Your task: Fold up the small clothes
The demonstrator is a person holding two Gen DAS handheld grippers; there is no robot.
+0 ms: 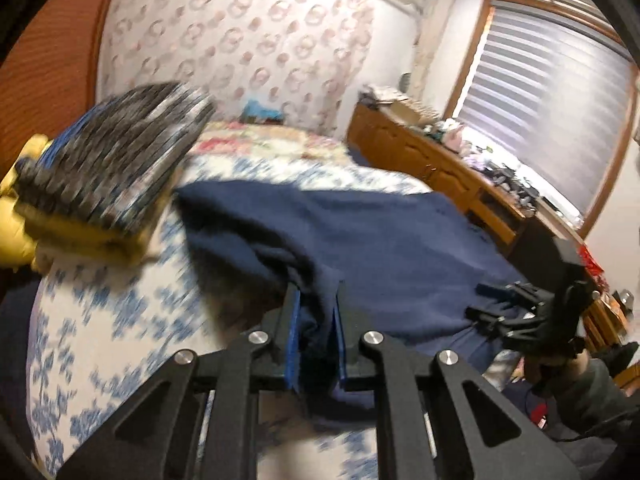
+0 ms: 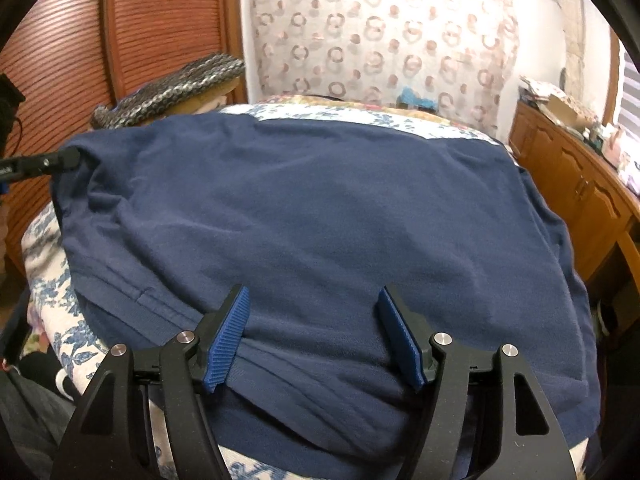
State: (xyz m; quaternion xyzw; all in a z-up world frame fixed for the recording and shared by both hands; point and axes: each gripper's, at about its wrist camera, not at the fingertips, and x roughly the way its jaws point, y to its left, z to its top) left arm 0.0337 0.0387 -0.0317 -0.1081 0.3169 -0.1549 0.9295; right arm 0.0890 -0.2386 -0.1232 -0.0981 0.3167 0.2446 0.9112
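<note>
A navy blue garment (image 2: 320, 208) lies spread over a bed with a blue-and-white floral cover (image 2: 44, 276). My left gripper (image 1: 317, 304) is shut on a bunched edge of the navy garment (image 1: 360, 232) and lifts it a little off the cover. In the right wrist view the left gripper's tip (image 2: 66, 159) holds the garment's far left corner. My right gripper (image 2: 314, 316) is open, its blue pads (image 2: 228, 340) resting over the garment's near edge with cloth between the jaws. The right gripper also shows in the left wrist view (image 1: 520, 316) at the garment's right side.
A stack of folded clothes, dark knit over yellow (image 1: 108, 168), sits at the bed's left. A wooden cabinet (image 1: 440, 160) cluttered with items runs along the right under a window with blinds (image 1: 560, 92). A wood-slat door (image 2: 120, 32) stands to the left.
</note>
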